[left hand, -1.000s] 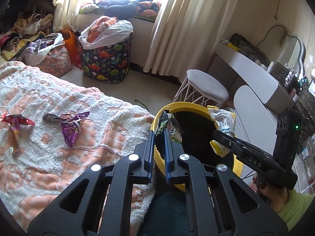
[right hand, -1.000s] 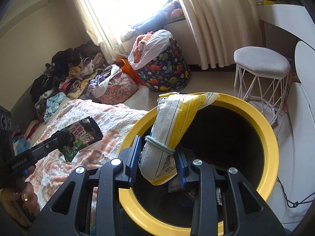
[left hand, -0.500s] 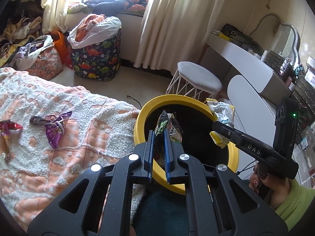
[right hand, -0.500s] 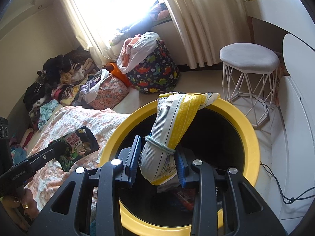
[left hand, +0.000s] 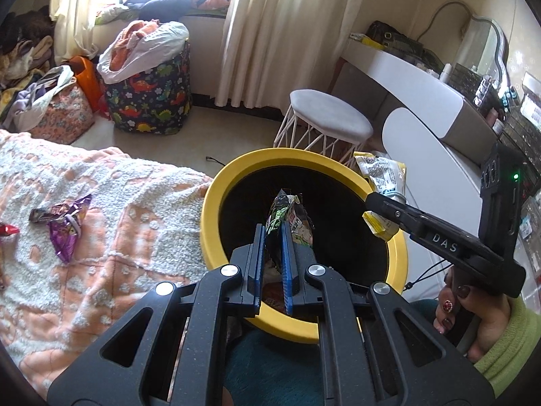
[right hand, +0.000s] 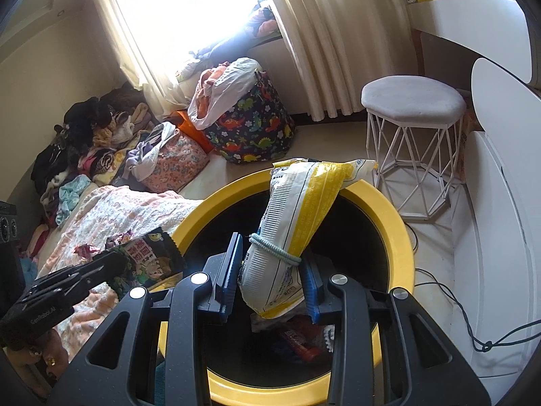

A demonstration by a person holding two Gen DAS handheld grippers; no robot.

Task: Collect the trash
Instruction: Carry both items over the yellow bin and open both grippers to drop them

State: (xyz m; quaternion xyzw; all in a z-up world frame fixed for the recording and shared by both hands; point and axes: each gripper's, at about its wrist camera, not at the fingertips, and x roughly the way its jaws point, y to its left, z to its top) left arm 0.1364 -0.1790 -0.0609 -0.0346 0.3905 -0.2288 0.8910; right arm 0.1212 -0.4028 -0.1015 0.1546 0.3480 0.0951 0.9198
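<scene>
A yellow-rimmed black bin (left hand: 236, 176) (right hand: 399, 223) stands beside the bed. Over its mouth my left gripper (left hand: 273, 233) is shut on a flat green snack wrapper (left hand: 282, 211), also seen from the right wrist view (right hand: 148, 260). My right gripper (right hand: 270, 264) is shut on a white-and-yellow snack bag (right hand: 297, 209) tied with a pale hair band, held over the bin; the left wrist view shows that bag (left hand: 382, 176) at the bin's right rim. Wrappers lie inside the bin (right hand: 301, 341). A purple wrapper (left hand: 66, 223) and a red one (left hand: 6, 229) lie on the bed.
The pink-and-white blanket (left hand: 101, 203) covers the bed at left. A white wire stool (left hand: 329, 125), a dinosaur-print hamper (left hand: 148, 101), a floral bag (left hand: 57, 115), piled clothes, a white dressing table (left hand: 422, 101) and a floor cable (right hand: 449, 308) surround the bin.
Both grippers have moved further over the bin's mouth with their wrappers still held. The bin now sits more central in both views, and the bed wrappers have slid left.
</scene>
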